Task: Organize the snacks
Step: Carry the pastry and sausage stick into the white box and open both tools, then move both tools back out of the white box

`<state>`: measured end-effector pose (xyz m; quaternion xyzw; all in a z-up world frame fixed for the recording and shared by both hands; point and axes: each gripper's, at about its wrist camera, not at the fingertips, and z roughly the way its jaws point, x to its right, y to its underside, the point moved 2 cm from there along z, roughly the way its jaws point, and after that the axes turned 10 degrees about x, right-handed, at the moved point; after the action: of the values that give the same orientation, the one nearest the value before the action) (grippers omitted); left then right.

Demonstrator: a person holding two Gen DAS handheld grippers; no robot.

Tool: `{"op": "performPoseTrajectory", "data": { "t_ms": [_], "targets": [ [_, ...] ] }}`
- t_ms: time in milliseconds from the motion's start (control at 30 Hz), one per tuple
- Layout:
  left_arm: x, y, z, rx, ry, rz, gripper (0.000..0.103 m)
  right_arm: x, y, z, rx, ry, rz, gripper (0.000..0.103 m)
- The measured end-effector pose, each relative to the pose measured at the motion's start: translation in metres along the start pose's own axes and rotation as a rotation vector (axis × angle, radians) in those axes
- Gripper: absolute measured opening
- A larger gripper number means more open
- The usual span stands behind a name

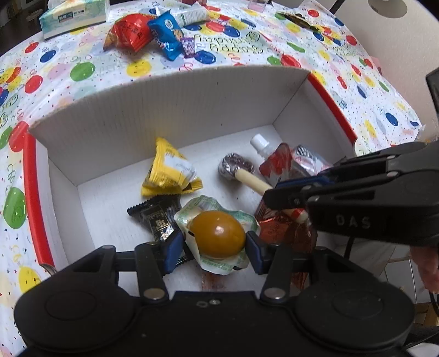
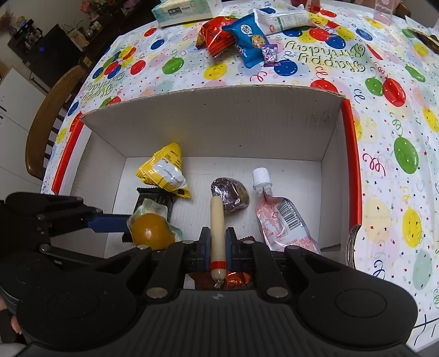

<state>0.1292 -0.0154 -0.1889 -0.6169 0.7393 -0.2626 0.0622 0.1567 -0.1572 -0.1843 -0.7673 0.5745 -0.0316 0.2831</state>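
A white cardboard box (image 1: pixel 164 115) (image 2: pixel 208 118) with red edges lies open on the balloon tablecloth. My left gripper (image 1: pixel 214 252) (image 2: pixel 129 228) is shut on a brown egg in a clear wrapper (image 1: pixel 216 237) (image 2: pixel 151 233), held over the box's near part. My right gripper (image 2: pixel 218 247) (image 1: pixel 270 195) is shut on a pale sausage stick (image 2: pixel 218 219) (image 1: pixel 252 181) pointing into the box. Inside lie a yellow triangular packet (image 1: pixel 167 170) (image 2: pixel 164 170), a black packet (image 1: pixel 156 217), a purple foil snack (image 1: pixel 236 166) (image 2: pixel 230 193), a white-capped pouch (image 1: pixel 290 162) (image 2: pixel 279 219) and a red shiny wrapper (image 1: pixel 279 228).
Beyond the box lie a red packet (image 1: pixel 129 31) (image 2: pixel 216 35), a blue cookie packet (image 1: pixel 167 33) (image 2: pixel 249 38), a small purple candy (image 1: pixel 189 46) (image 2: pixel 269 53) and a white packet (image 2: pixel 285 19). A tissue box (image 1: pixel 74 16) (image 2: pixel 181 8) stands far left. A wooden chair (image 2: pixel 46 115) is by the table's left edge.
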Motion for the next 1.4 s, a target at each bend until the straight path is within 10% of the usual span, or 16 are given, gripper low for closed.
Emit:
{"op": "performPoseTrajectory", "data": {
  "t_ms": [633,1200,1400],
  "targets": [
    [0.004,-0.001,-0.021,0.05,0.033,-0.02,0.063,-0.005,-0.005,-0.036,0.073,-0.022,0.038,0.011],
    [0.0,-0.054,-0.087,0.288,-0.025,-0.014,0.089,-0.005,-0.046,-0.094,0.226,-0.066,-0.013,0.014],
    [-0.008,-0.085,-0.092,0.352,-0.089,-0.027,0.095,0.002,-0.071,-0.102,0.281,-0.06,-0.063,0.059]
  ]
}}
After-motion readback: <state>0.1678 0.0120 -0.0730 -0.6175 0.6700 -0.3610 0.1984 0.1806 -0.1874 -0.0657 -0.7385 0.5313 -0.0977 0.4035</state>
